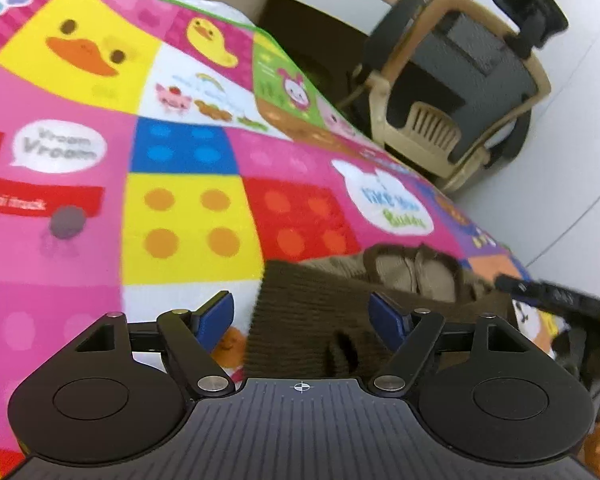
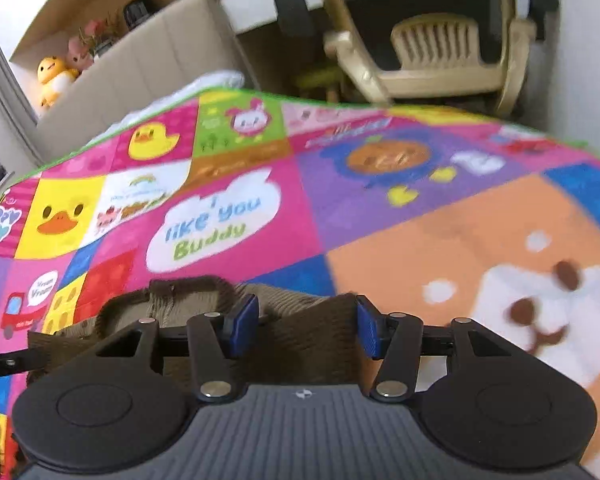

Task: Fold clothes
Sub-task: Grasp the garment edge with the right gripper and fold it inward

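A brown corduroy garment (image 1: 312,308) with a lighter tan lining lies on a bright patchwork cartoon blanket (image 1: 180,208). In the left wrist view my left gripper (image 1: 302,320) stands open, low over the garment's left edge. One blue pad is over the blanket and the other over the cloth. In the right wrist view the same garment (image 2: 172,300) has its right edge between the blue pads of my right gripper (image 2: 306,328). These pads stand apart, open, with cloth lying between them. A dark finger of the right gripper (image 1: 552,296) shows at the right edge of the left view.
The blanket (image 2: 380,216) ends in a green-trimmed far edge. Beyond it are a beige plastic chair (image 2: 440,52), a black office chair (image 1: 480,60) and pale floor (image 1: 580,140). A beige padded panel (image 2: 140,72) with plush toys (image 2: 54,76) behind it stands at the far left.
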Action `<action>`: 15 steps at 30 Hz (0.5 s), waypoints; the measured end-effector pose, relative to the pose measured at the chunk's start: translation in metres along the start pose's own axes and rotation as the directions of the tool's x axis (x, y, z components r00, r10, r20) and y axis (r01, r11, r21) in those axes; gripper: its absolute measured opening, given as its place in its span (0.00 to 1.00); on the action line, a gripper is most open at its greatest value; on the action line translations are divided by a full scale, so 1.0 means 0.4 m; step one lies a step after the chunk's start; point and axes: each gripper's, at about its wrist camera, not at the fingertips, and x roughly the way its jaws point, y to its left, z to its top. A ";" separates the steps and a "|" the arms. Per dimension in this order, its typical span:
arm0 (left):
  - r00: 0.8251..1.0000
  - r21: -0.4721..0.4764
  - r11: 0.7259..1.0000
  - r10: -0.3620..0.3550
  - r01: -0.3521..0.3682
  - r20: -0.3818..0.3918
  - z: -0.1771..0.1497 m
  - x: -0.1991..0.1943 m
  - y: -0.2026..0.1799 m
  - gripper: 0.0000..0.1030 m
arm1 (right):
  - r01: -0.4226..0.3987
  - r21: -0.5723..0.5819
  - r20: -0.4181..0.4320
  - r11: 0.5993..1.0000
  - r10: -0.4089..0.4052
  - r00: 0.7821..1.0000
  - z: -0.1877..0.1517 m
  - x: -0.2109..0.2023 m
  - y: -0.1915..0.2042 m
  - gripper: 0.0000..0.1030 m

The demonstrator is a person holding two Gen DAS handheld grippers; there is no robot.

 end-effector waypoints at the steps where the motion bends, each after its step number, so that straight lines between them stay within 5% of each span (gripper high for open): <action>1: 1.000 -0.010 1.000 0.000 0.000 -0.008 -0.001 0.012 0.000 0.74 | 0.005 -0.024 -0.007 1.000 -0.005 1.000 -0.002 0.006 0.012 0.49; 2: 1.000 -0.011 1.000 0.004 -0.004 -0.004 -0.001 0.021 -0.002 0.74 | 0.011 -0.062 -0.014 0.998 -0.012 1.000 -0.005 0.008 0.029 0.44; 3: 1.000 -0.004 1.000 0.008 -0.008 0.000 -0.002 0.026 -0.008 0.71 | 0.015 -0.077 -0.017 0.997 -0.017 1.000 -0.009 0.007 0.040 0.26; 4: 1.000 0.004 1.000 0.011 -0.011 0.000 -0.003 0.032 -0.016 0.54 | 0.026 -0.075 -0.018 0.997 -0.028 0.999 -0.012 0.002 0.047 0.17; 7: 1.000 0.020 1.000 0.022 -0.022 0.010 -0.006 0.038 -0.036 0.20 | 0.032 -0.108 0.047 0.994 -0.027 0.999 -0.023 -0.067 0.069 0.12; 15: 0.972 0.259 0.960 -0.155 0.106 0.177 -0.100 -0.287 -0.141 0.13 | -0.063 -0.249 0.221 0.967 0.120 0.968 -0.162 -0.490 0.058 0.12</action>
